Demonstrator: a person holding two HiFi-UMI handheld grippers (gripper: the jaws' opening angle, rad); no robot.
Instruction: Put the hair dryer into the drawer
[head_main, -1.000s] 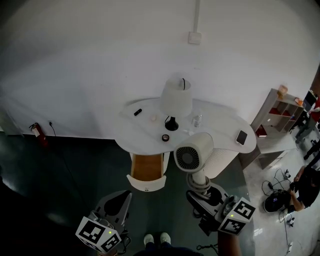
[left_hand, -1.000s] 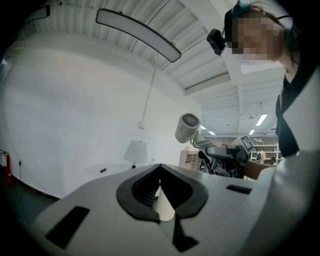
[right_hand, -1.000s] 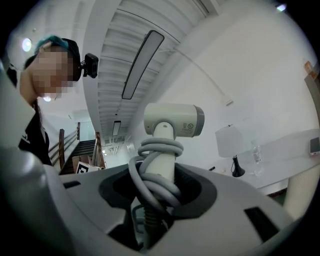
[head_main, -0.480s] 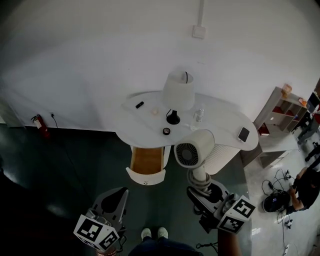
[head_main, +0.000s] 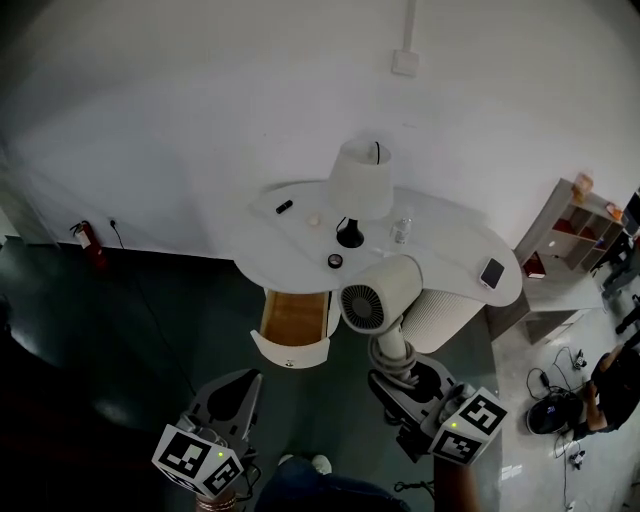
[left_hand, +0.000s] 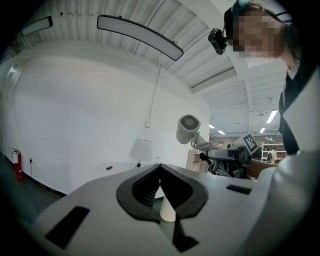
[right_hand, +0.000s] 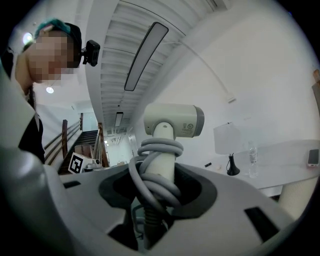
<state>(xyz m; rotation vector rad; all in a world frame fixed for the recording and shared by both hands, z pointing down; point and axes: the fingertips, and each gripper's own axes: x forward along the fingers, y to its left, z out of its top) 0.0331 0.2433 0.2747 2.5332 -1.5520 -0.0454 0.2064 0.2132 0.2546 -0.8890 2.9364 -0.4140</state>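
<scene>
The right gripper (head_main: 398, 378) was clenched on the handle of the hair dryer (head_main: 378, 297), where the grey cord (right_hand: 156, 146) was wound around it. The dryer stood up out of the jaws, its head just beside the open drawer (head_main: 290, 350), on the right of it and not inside. The left gripper (head_main: 238, 398), jaws closed on nothing, was before the drawer, apart from it.

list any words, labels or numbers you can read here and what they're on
No text can be read.
Label on the hair dryer: small print, too blurred to read.
Left marker cube and right marker cube: black-and-white square patterns, no letters or numbers.
</scene>
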